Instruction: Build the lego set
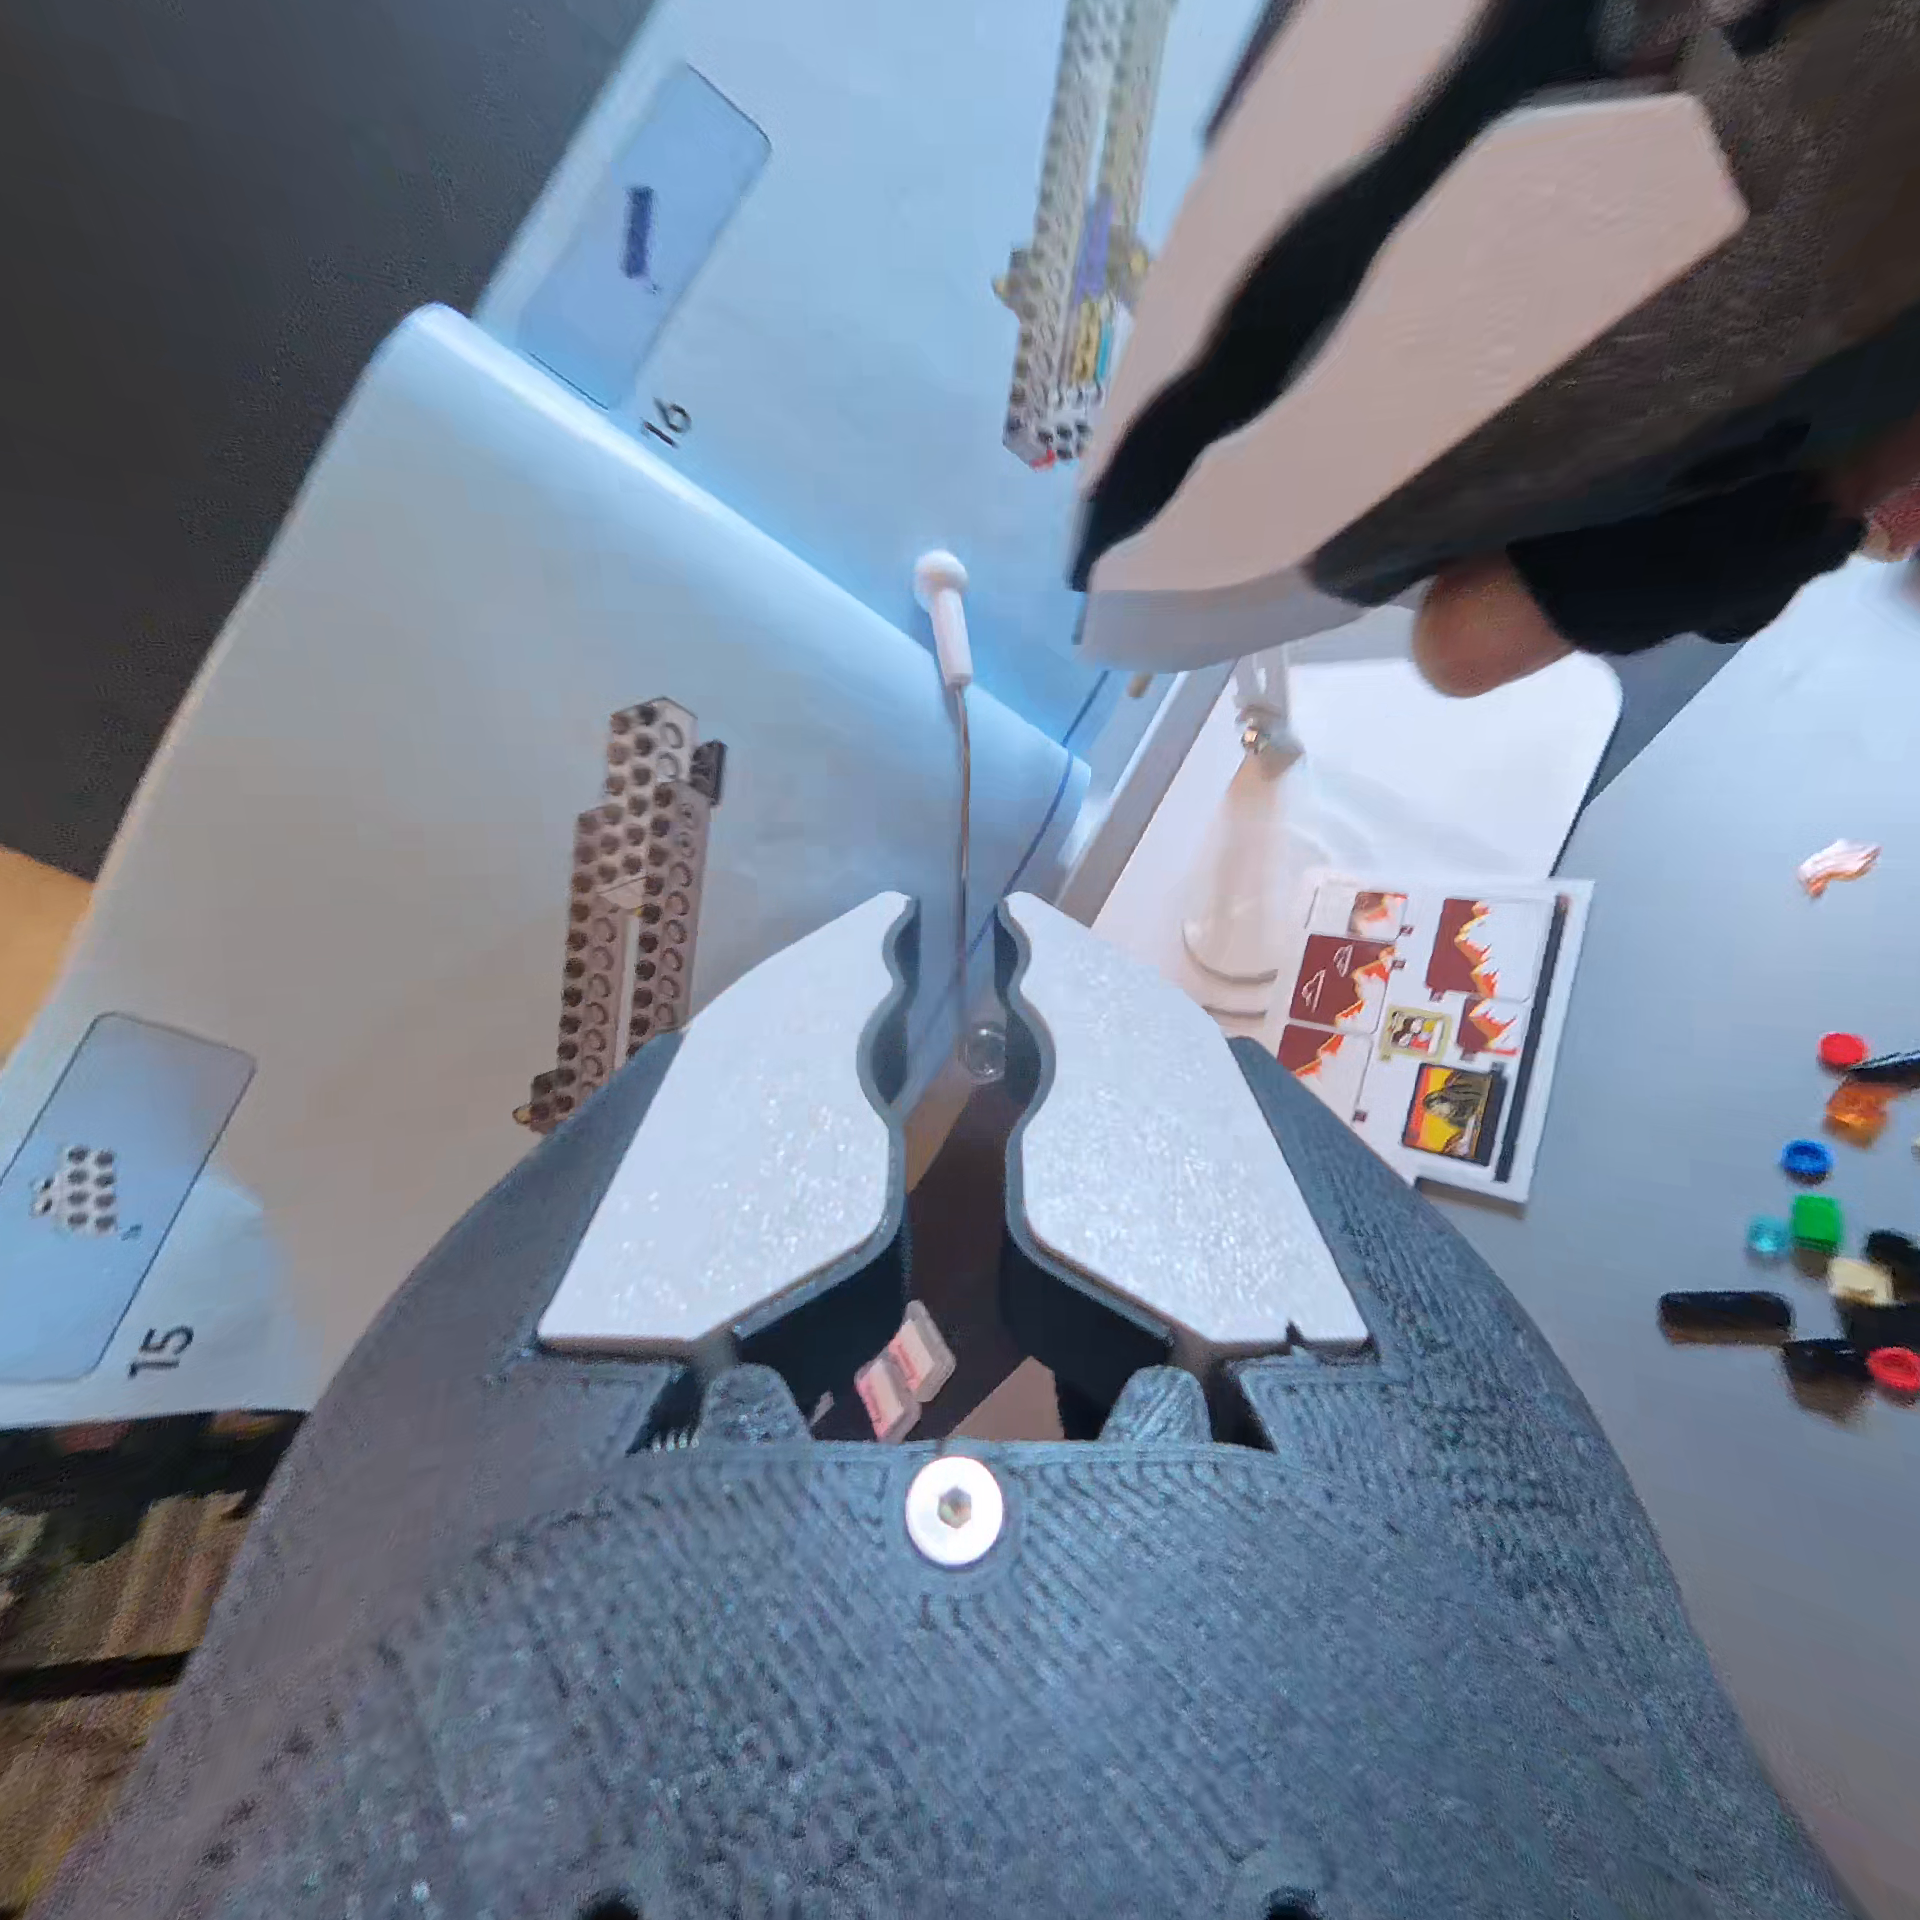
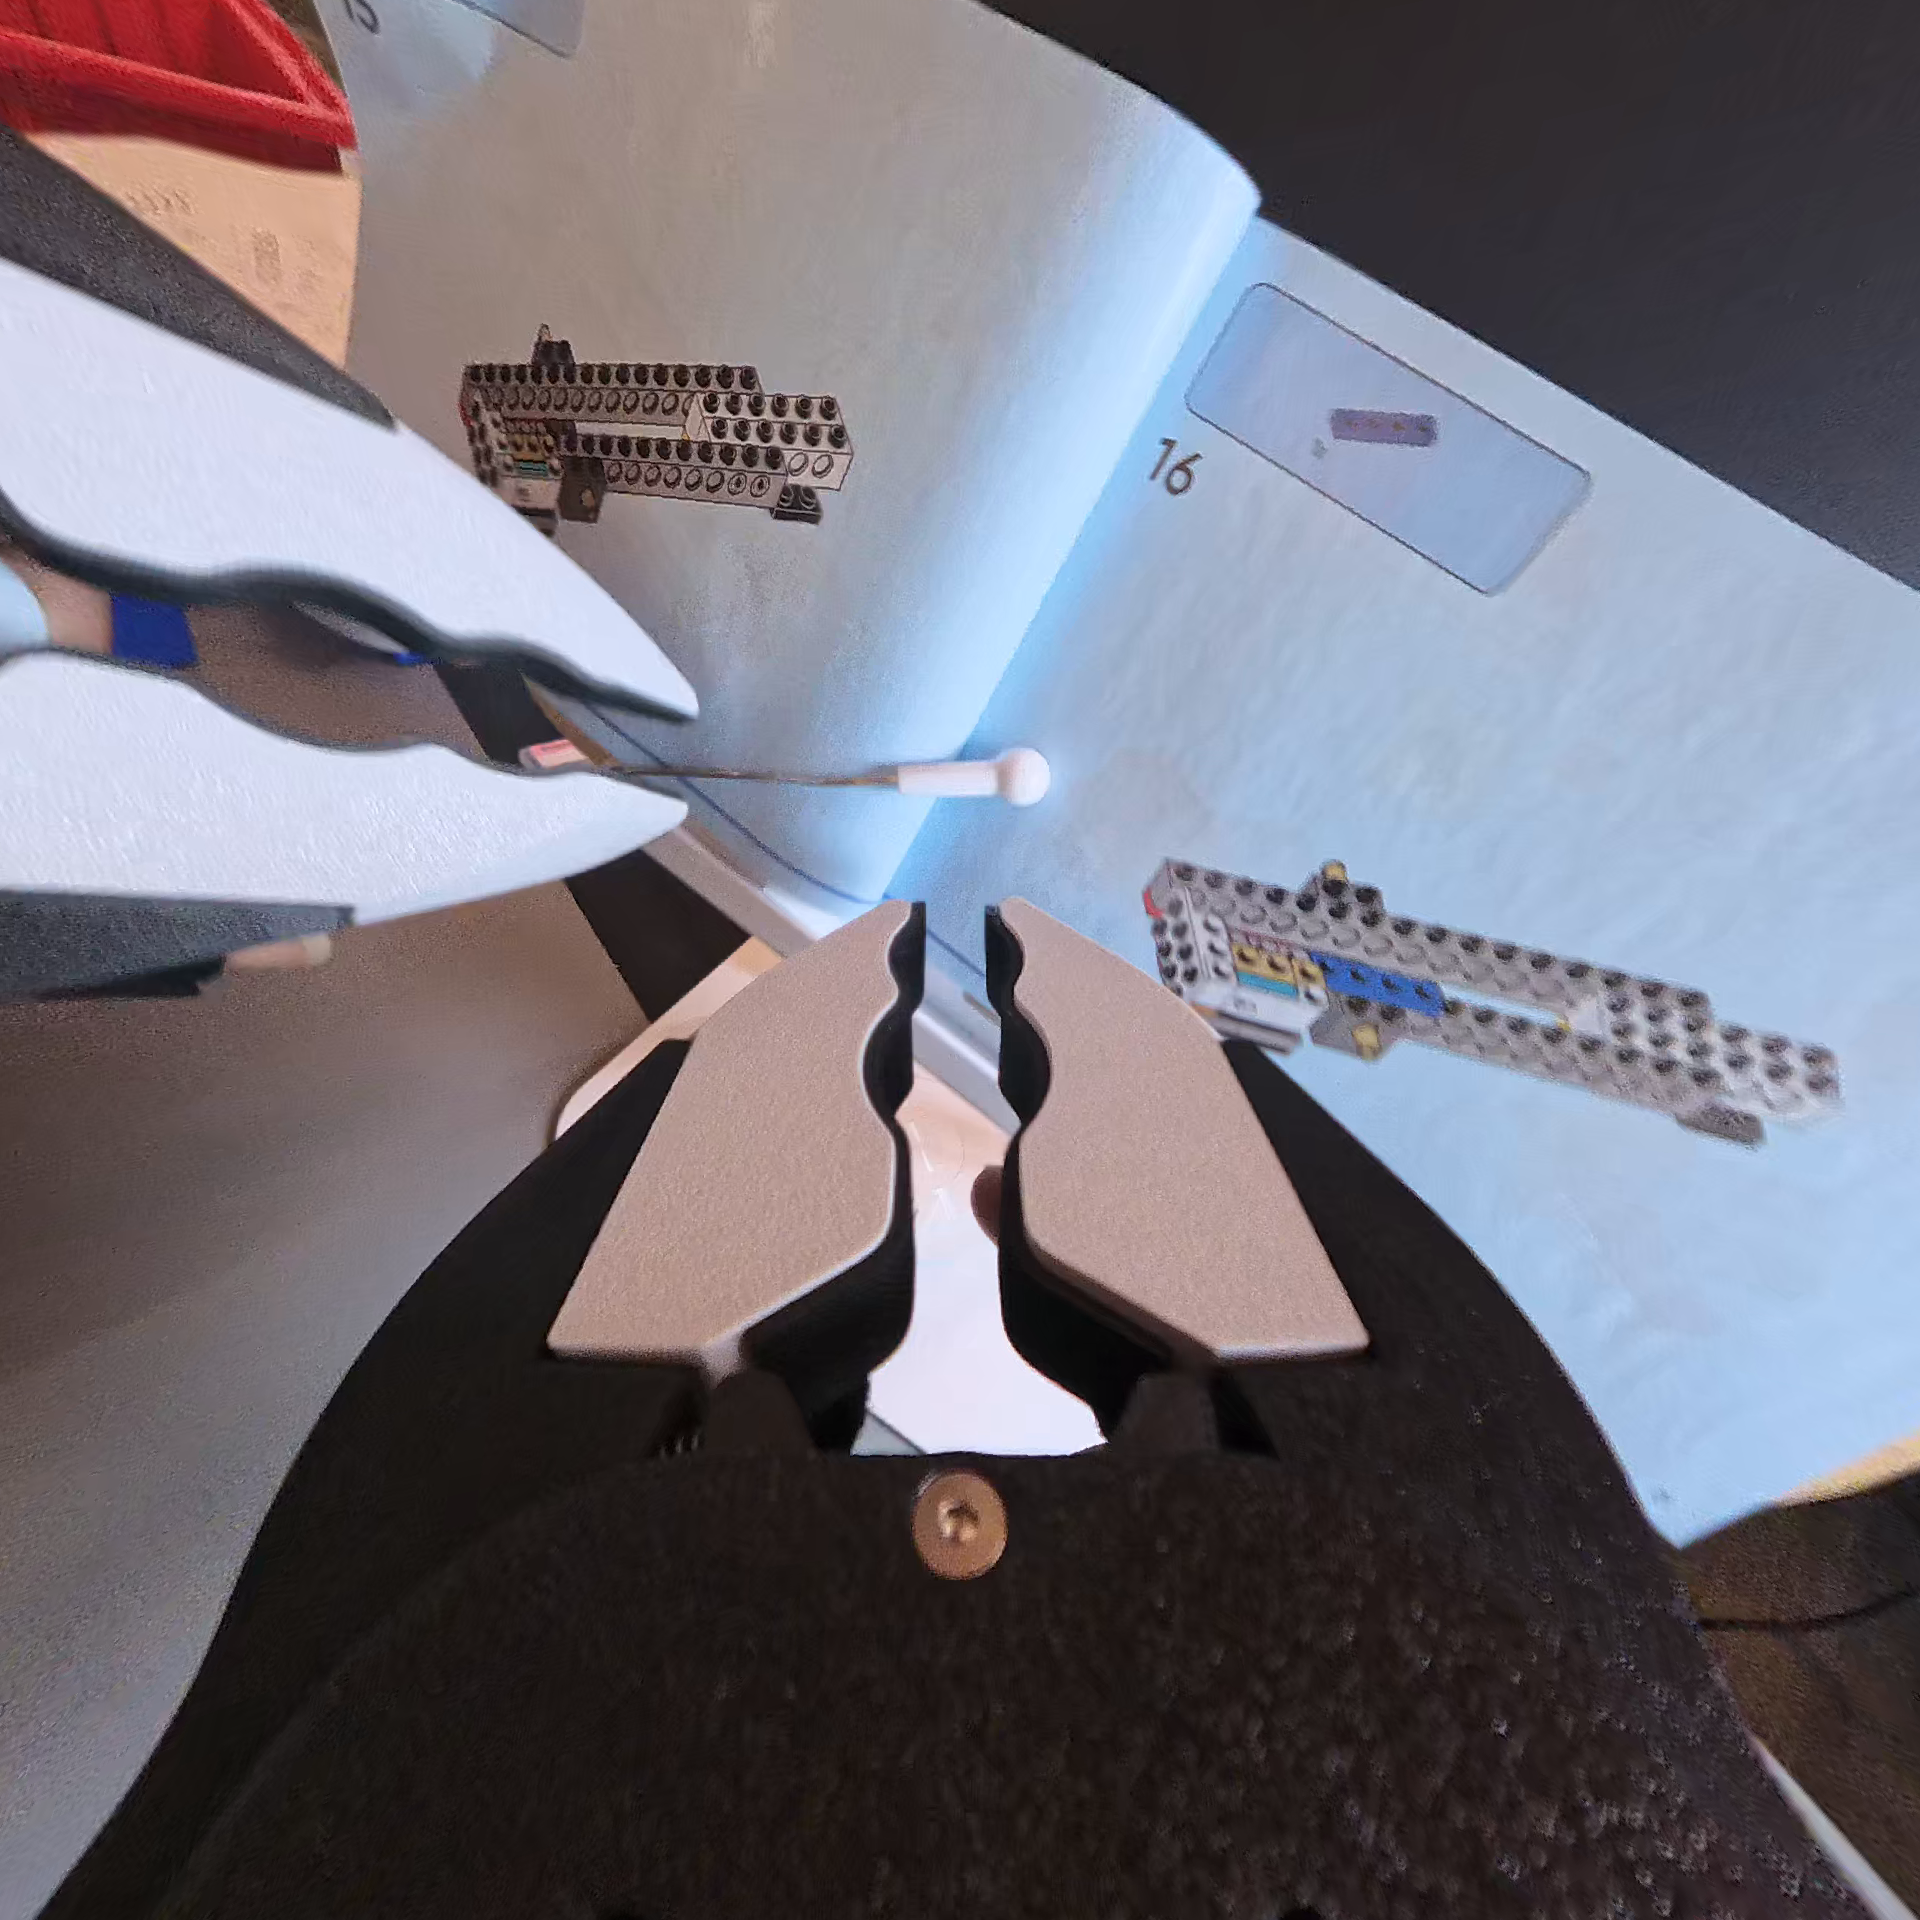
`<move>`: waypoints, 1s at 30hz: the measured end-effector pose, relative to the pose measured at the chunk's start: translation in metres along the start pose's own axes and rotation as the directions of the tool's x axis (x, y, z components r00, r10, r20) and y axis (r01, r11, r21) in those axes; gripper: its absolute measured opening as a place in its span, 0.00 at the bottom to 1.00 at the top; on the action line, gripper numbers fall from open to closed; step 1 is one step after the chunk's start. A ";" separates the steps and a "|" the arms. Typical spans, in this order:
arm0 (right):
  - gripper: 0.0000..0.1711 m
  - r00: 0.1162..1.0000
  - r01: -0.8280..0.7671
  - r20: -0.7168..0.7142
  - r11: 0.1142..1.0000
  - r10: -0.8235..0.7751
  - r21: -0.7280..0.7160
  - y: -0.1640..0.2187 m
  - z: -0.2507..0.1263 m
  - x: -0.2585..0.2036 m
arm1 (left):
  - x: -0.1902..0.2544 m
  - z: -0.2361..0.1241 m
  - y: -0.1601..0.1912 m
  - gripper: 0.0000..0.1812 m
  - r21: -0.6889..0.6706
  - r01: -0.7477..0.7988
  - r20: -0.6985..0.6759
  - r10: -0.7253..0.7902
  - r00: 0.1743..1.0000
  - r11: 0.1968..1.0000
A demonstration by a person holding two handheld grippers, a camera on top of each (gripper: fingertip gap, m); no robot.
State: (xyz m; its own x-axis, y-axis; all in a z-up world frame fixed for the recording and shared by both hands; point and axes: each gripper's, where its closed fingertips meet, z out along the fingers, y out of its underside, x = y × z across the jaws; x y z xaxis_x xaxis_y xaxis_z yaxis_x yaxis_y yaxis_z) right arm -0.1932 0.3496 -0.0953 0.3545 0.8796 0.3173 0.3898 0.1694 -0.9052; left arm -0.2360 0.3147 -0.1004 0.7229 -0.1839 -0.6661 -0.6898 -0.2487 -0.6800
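The open instruction booklet stands on a white stand and fills both views. A thin wire page-holder with a white tip lies across its fold. My left gripper is narrowly open, and the wire runs up through the gap between its fingertips. In the right wrist view the left gripper comes in from the left with the wire along its lower finger. My right gripper is narrowly open and empty, pointing at the booklet's lower edge. It shows at the upper right of the left wrist view.
A sticker sheet lies on the grey table to the right. Several small loose Lego pieces lie beyond it. The stand's white base sits by the booklet. A gloved hand holds the right gripper. A red bin is far left. The left gripper's tips are roughly 6 cm from the right gripper's.
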 end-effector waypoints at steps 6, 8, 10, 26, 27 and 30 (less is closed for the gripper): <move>0.13 0.995 -0.045 -0.084 0.992 0.055 0.119 0.020 -0.087 0.002 | -0.005 -0.077 -0.023 0.11 0.277 0.312 -0.082 -0.301 0.950 0.909; 0.19 0.991 -0.071 -0.102 0.990 0.084 0.122 0.034 -0.120 -0.006 | -0.008 -0.108 -0.017 0.11 0.326 0.399 -0.115 -0.383 0.917 0.857; 0.24 0.988 -0.082 -0.121 0.990 0.097 0.119 0.047 -0.154 -0.018 | -0.010 -0.141 -0.006 0.12 0.356 0.447 -0.132 -0.430 0.893 0.821; 0.19 0.922 -0.284 -0.227 0.947 0.313 0.152 0.124 -0.328 -0.087 | -0.102 -0.287 0.270 0.15 -0.274 0.455 0.106 -0.443 0.890 0.848; 0.18 0.916 -0.301 -0.219 0.937 0.336 0.177 0.128 -0.327 -0.088 | -0.095 -0.279 0.276 0.13 -0.327 0.427 0.052 -0.435 0.899 0.843; 0.17 0.917 -0.296 -0.222 0.939 0.330 0.176 0.140 -0.322 -0.090 | -0.072 -0.255 0.299 0.12 -0.507 0.286 -0.115 -0.392 0.913 0.813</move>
State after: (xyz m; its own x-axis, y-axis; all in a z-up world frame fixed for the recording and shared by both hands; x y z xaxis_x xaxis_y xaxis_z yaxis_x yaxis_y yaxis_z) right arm 0.1032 0.1516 -0.1597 0.6424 0.7644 0.0546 0.1117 -0.0229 -0.9935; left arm -0.4839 0.0107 -0.1774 0.9350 -0.1795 -0.3058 -0.3337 -0.7373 -0.5874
